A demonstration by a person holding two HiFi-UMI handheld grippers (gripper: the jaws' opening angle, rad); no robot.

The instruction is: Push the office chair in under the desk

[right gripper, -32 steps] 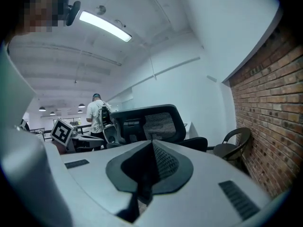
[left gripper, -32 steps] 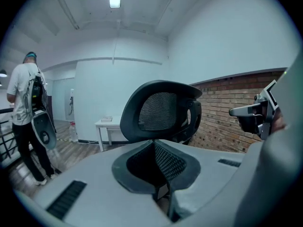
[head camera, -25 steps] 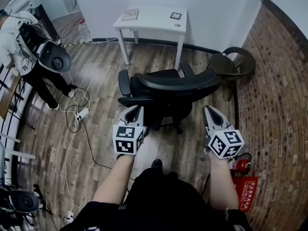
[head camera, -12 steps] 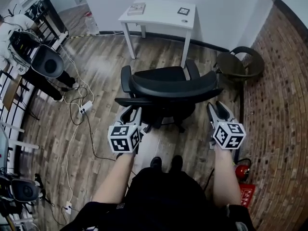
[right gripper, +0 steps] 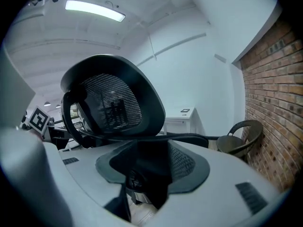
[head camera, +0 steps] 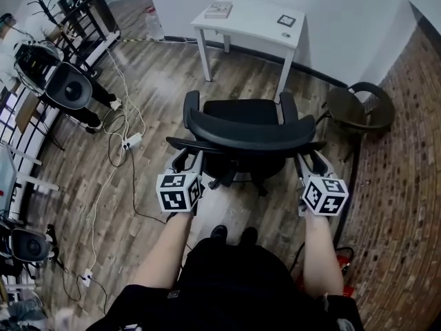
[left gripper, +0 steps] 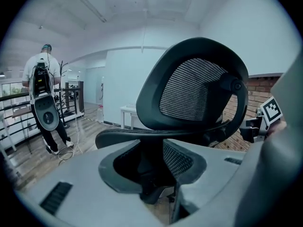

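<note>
Closer now, the left gripper [head camera: 186, 160] and right gripper [head camera: 313, 160] flank the office chair [head camera: 244, 126] backrest, fingers opening, clasping nothing. It stands short of the far counter [head camera: 251, 21]. Push both sides evenly, rolling straight.

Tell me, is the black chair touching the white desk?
Apart. In the head view, bare floorboards show between the seat of the office chair and the desk, which stands farther off by the wall.

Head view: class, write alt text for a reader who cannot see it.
A black office chair faces a white desk on a wooden floor. Behind its backrest, the person's left tongs and right tongs are opening, gripping nothing.
</note>
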